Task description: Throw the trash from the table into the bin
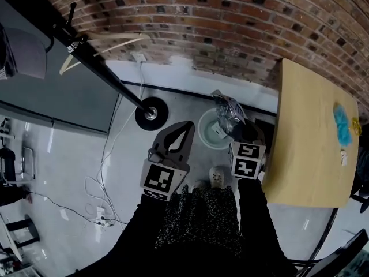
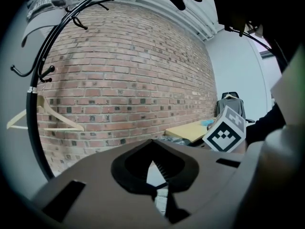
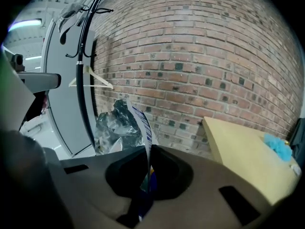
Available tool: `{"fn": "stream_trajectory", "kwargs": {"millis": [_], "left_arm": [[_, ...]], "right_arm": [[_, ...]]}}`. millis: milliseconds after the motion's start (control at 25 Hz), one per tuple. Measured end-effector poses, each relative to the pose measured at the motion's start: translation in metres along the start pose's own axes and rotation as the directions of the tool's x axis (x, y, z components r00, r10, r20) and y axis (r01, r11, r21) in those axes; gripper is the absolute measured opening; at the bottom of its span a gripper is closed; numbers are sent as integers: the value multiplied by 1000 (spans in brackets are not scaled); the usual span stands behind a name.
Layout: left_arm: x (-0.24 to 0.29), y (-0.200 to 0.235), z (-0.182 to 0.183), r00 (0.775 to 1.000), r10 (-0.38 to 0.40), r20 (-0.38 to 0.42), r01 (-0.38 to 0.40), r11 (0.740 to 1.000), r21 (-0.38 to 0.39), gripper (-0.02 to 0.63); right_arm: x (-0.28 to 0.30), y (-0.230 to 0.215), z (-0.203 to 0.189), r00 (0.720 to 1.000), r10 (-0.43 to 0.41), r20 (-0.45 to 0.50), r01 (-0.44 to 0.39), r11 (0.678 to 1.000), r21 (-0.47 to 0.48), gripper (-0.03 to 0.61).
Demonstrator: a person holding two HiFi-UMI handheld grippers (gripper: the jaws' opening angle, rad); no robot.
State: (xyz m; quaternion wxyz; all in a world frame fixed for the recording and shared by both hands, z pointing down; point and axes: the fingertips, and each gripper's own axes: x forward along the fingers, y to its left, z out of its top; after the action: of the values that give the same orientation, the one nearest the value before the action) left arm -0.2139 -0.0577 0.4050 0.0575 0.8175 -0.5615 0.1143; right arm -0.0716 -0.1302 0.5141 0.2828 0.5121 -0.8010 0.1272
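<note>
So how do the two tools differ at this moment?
The right tool pinches a crinkly wrapper; the left tool holds nothing. In the head view, the right tool sits by the white bin, while the left tool is over the floor to the bin's left. Both have their jaws closed, and both face the brick wall.

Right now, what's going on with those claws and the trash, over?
Right claw shut on wrapper, beside the bin. Left claw shut, empty. Blue scrap lies on table. Nothing seen blocking the bin.
</note>
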Motion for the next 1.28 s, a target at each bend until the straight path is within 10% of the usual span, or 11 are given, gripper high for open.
{"fn": "stream_trajectory", "kwargs": {"millis": [1280], "left_arm": [[70, 19, -92, 990, 116, -79, -121, 991, -54, 6]], "right_arm": [[160, -4, -167, 967, 108, -230, -102, 994, 38, 12]]}}
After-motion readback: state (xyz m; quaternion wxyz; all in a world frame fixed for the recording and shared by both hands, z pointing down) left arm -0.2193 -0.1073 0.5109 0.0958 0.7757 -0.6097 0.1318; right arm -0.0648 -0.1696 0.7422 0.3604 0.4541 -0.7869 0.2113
